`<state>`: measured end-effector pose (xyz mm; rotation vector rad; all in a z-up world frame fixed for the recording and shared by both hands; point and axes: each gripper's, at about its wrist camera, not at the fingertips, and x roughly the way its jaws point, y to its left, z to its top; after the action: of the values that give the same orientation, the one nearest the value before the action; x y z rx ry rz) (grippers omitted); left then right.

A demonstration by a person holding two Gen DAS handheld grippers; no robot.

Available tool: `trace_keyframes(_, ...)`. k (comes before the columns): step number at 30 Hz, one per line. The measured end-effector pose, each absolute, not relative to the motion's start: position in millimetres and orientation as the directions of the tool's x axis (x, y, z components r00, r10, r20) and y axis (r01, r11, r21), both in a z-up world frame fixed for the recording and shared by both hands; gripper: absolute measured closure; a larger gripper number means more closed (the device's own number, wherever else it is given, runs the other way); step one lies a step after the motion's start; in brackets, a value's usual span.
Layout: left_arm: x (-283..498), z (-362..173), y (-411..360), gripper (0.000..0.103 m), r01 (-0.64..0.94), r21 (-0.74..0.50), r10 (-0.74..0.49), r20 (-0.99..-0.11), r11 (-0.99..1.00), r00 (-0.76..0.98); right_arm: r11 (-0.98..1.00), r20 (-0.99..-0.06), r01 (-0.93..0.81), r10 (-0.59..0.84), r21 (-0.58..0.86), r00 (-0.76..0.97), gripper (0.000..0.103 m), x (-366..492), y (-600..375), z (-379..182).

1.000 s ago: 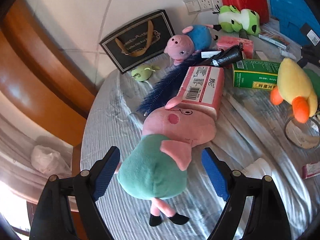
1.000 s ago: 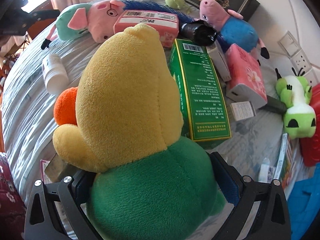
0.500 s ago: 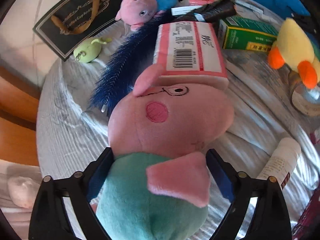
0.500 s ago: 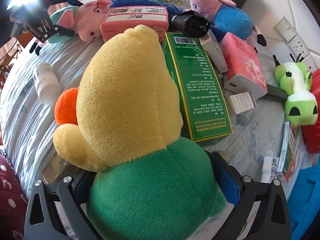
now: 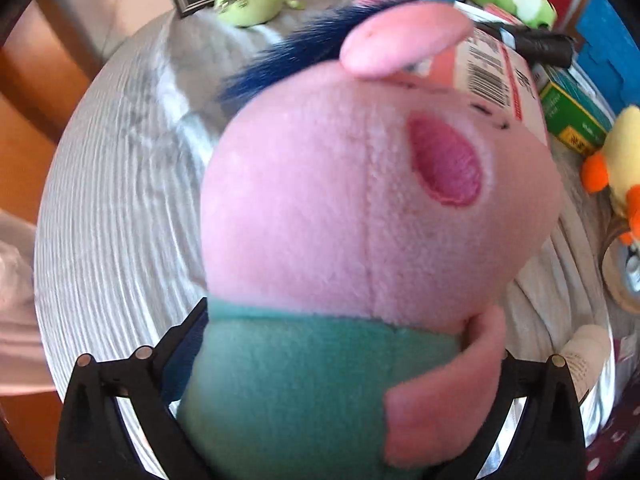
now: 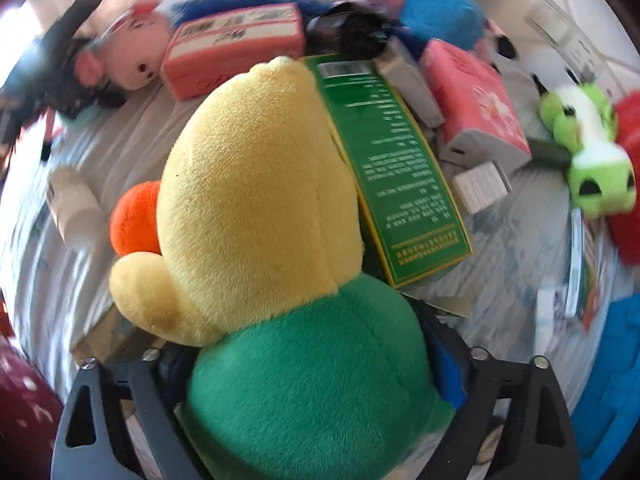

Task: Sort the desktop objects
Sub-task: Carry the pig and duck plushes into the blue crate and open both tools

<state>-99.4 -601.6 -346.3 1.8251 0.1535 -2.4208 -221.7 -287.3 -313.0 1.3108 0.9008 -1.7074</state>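
— Grippers first?
— Left gripper (image 5: 340, 376) is clamped on the pig plush (image 5: 376, 216)'s teal body; right gripper (image 6: 308, 368) squeezes the duck plush (image 6: 256, 184)'s green body.
— Beyond?
— Green box (image 6: 392, 184) touching the duck, on the grey tablecloth (image 6: 504, 256).

Nearest the left side, the pig plush (image 5: 380, 208) is showing a pale pink head, a darker rose cheek patch and a teal-green body. The duck plush (image 6: 256, 184) is wearing yellow above a green body, with an orange beak. The tabletop (image 5: 116, 200) cloth is running in grey-white stripes. Farther off, a green box (image 6: 396, 176) is carrying yellow edging beside a pink pack (image 6: 236, 48) and a blue-bodied pig (image 6: 432, 12).
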Motion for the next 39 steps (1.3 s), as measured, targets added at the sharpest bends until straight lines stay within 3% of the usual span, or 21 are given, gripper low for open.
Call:
trace_keyframes(6,-77,-335,-593,0.0,0.2,0.033,-0.1,-0.936,-0.979,-0.339,-0.519,-0.953,0.852,-0.215,-0.076,-0.216,0.018,-212,-268,-304)
trace_keyframes(11,-60,-307,-573,0.019,0.277,0.097,-0.216,-0.873,-0.956,-0.437,-0.62,-0.915,0.784,-0.295,-0.036,-0.275,0.019,-193,-243,-275)
trace_keyframes(17,-46,-274,-529,0.023,0.258,0.131,-0.255,-0.802,-0.957,-0.54,-0.682,-0.857,0.731,-0.357,-0.032,-0.371,0.019,-182,-225,-233)
trace_keyframes(26,-48,-191,-450,0.023,0.164,0.138,-0.215,-0.614,-0.977,-0.759,-0.755,-0.754,0.655,-0.409,-0.037,-0.514,0.019,-160,-190,-176)
trace_keyframes(31,-56,-123,-380,0.023,0.049,0.148,-0.117,-0.496,-0.988,-0.861,-0.812,-0.65,0.584,-0.436,-0.015,-0.623,0.019,-135,-151,-118)
trace_keyframes(39,-92,-44,-255,0.023,-0.126,0.142,0.06,-0.401,-0.982,-0.914,-0.899,-0.434,0.437,-0.409,0.039,-0.803,0.019,-108,-50,-19)
